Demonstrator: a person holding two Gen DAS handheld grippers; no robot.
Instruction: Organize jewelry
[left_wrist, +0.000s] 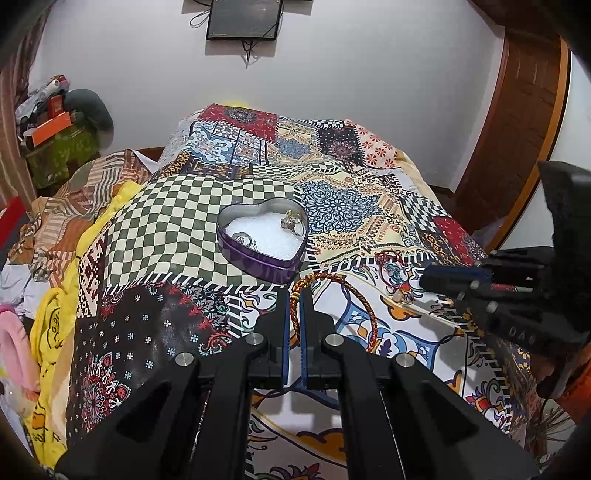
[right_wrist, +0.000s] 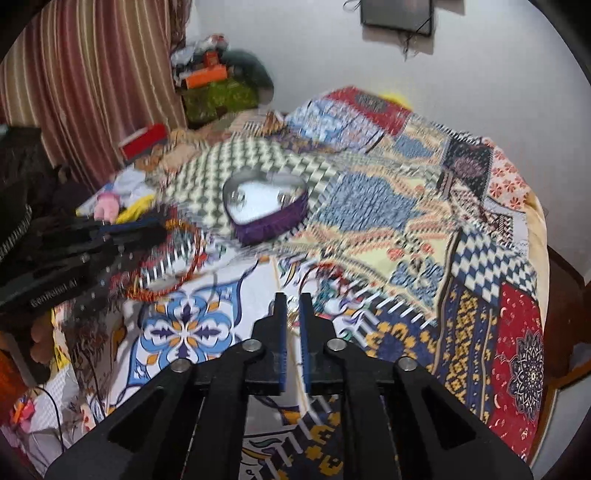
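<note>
Item one: a heart-shaped tin (left_wrist: 264, 240), purple metal wall, shiny inner rim, lined with white grainy foam. It sits open on the green-and-cream checked patch of a patchwork bedspread (left_wrist: 155, 229). Inside lie two small clusters of silvery jewelry (left_wrist: 291, 223), one at the near-left lobe, one at the far-right; the pieces are too small to count.

Item two: one braided cord bracelet (left_wrist: 332, 291), red and gold twisted thread, round loop, lying on the white floral patch just in front of the tin.

Left gripper (left_wrist: 294, 291): black frame, blue pads, clenched on the bracelet's cord.

Right gripper (right_wrist: 291, 301): same build, jaws nearly together; blur hides whether anything is pinched.

A second beaded piece (left_wrist: 397, 277) lies nearby.
</note>
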